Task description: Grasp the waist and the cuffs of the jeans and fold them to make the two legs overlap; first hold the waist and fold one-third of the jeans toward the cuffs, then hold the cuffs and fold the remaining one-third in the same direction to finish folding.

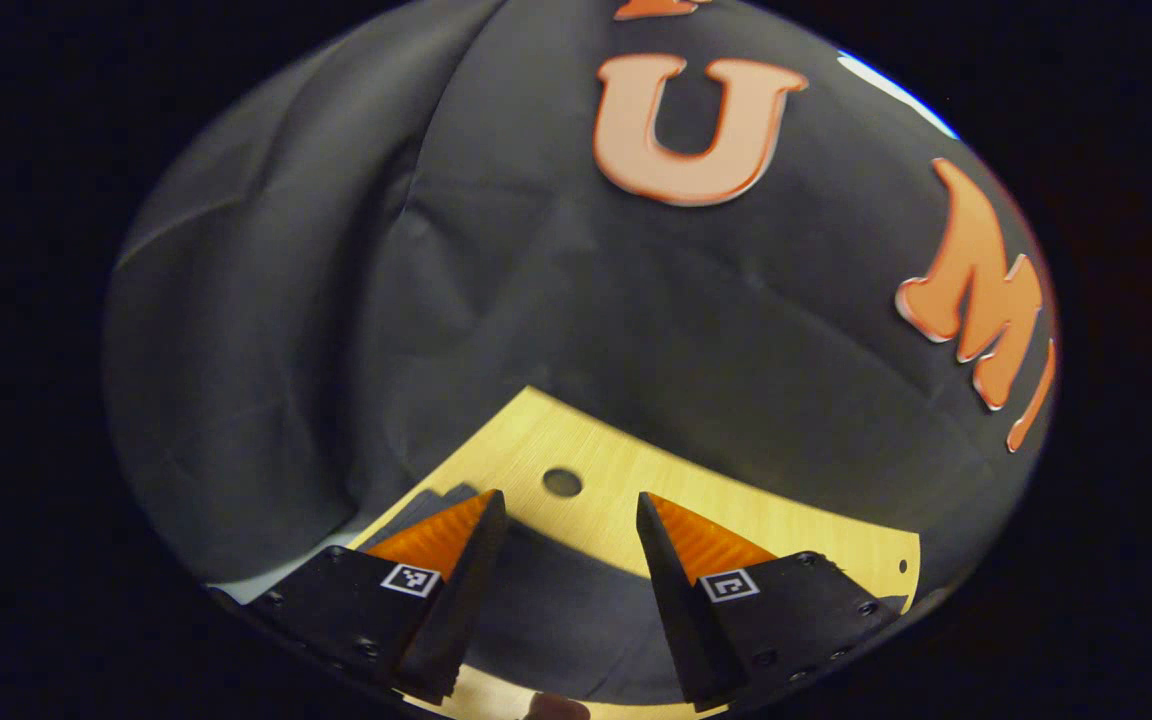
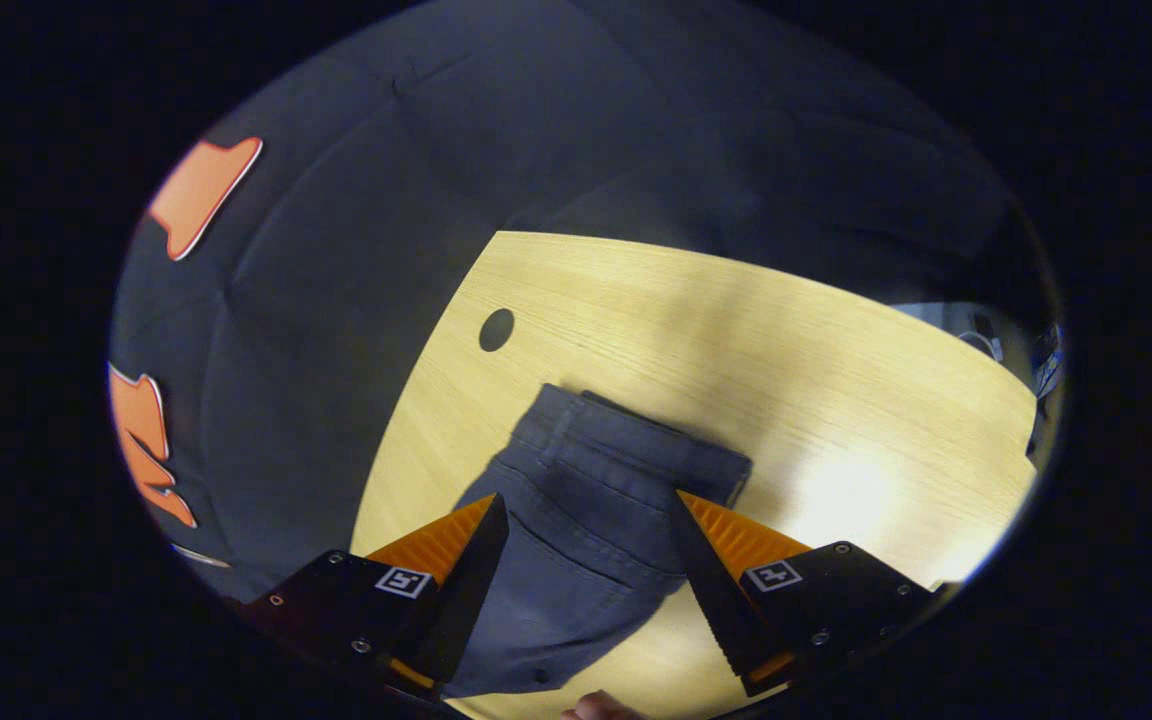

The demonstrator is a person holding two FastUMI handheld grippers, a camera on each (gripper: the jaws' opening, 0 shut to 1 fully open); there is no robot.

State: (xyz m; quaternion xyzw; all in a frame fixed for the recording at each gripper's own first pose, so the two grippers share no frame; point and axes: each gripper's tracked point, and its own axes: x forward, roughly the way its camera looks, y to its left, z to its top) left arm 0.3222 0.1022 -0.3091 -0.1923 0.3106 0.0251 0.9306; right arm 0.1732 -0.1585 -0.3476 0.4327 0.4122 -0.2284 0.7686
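Left gripper (image 1: 568,512): your 2 fingers stand spread wide apart with nothing between them; you hold them above dark fabric near the table's far edge.
Right gripper (image 2: 586,515): your 2 fingers are likewise spread wide, one on each side of the jeans from the camera's line of sight; whether they touch the cloth you cannot tell from this view.
Jeans (image 2: 601,500): dark denim lying flat on the table. In the right gripper view the waistband end points away from you, toward the table's round hole, with belt loops and a pocket seam showing. In the left gripper view a dark stretch of the fabric (image 1: 556,610) lies under and between your fingers.
Table (image 2: 736,330): pale wood grain, brightly lit on the side to the right of the jeans in the right gripper view.
Hole (image 2: 496,329): 1 round dark hole in the tabletop, just beyond the waistband corner; in the left gripper view it sits ahead of your fingers (image 1: 562,482).
Writing: no brand or readable text on the jeans; each finger block carries 1 small square black-and-white marker (image 1: 410,579), a pattern and not words.
Fingertip (image 2: 598,707): a bit of your hand shows at the bottom edge of the right gripper view.
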